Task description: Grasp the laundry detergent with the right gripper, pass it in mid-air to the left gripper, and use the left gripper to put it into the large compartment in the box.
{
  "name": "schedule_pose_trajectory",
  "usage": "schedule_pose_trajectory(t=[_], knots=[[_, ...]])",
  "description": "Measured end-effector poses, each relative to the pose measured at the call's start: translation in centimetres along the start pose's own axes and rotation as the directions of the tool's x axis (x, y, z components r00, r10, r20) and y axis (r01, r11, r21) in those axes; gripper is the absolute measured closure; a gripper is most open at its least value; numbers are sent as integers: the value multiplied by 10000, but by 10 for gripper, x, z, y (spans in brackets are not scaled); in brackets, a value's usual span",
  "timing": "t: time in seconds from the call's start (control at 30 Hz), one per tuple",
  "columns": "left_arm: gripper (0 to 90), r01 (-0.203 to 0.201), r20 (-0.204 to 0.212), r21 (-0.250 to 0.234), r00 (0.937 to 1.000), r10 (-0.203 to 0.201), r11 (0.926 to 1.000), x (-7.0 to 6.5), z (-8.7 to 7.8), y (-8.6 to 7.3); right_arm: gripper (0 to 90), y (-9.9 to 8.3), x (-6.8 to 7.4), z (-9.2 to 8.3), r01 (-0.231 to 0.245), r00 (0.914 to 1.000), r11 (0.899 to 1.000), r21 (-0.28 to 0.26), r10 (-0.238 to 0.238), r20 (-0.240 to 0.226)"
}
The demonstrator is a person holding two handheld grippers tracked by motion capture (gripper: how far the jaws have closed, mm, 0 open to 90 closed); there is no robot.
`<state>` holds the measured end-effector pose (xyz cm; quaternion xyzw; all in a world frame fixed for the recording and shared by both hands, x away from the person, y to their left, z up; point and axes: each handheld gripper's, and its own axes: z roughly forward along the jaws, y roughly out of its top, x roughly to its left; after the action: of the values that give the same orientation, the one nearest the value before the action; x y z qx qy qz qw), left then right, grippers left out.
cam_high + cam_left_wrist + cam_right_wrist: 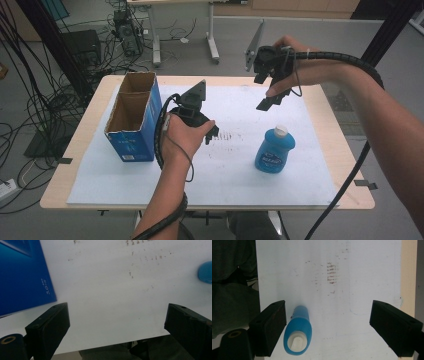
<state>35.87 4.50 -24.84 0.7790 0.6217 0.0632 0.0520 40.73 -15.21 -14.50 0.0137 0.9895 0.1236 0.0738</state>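
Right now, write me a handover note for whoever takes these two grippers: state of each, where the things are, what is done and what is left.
Left gripper: open, empty, low over the white sheet beside the box.
Right gripper: open, empty, raised above the far side of the table, looking down on the bottle.
Blue plastic bottle with a white cap: upright on the sheet, on the person's right, untouched.
Blue cardboard box with an open top and two compartments: upright at the left of the sheet; what shows of its inside looks empty.
Done: nothing moved yet, by the look of it.
Left: probably grip the bottle, likely with the right gripper, and carry it to the box.
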Motion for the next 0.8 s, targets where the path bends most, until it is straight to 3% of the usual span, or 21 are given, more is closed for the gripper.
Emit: schedule_pose_trajectory(t=[0.33, 0.8], knots=[[64, -57, -63, -41, 10000, 57, 10000, 0, -2, 0, 139, -11, 1, -4, -167, 9999, 9998, 74, 166, 29], [64, -209, -157, -99, 9997, 207, 9997, -4, -5, 0, 134, -45, 3, -13, -608, 9981, 9981, -9, 608, 111]])
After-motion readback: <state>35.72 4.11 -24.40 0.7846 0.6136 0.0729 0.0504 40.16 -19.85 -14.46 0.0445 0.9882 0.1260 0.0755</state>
